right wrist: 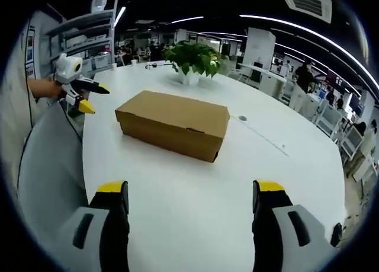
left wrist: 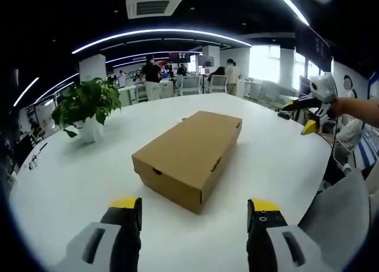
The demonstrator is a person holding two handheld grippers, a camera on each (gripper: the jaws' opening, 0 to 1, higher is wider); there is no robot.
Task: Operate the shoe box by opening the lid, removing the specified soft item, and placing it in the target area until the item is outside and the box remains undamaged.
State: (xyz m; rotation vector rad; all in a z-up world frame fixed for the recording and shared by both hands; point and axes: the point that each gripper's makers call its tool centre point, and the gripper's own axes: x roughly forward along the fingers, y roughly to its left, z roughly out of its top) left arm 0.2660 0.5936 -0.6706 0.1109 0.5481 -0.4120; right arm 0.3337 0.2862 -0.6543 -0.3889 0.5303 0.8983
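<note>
A closed brown cardboard shoe box (left wrist: 190, 156) lies on the round white table (left wrist: 77, 183), with its lid down. The left gripper (left wrist: 194, 210) hangs open just short of the box's near corner, nothing between its yellow-tipped jaws. In the right gripper view the same box (right wrist: 174, 122) sits a little farther off, and the right gripper (right wrist: 192, 192) is open and empty in front of its long side. Each gripper also appears in the other's view, held by a hand beyond the table edge: the right gripper (left wrist: 302, 117) and the left gripper (right wrist: 98, 100).
A potted green plant (left wrist: 87, 106) stands on the table behind the box, also seen as the plant (right wrist: 192, 58). A grey chair back (left wrist: 346, 216) sits at the table's edge near the hands. Desks, chairs and people fill the office beyond.
</note>
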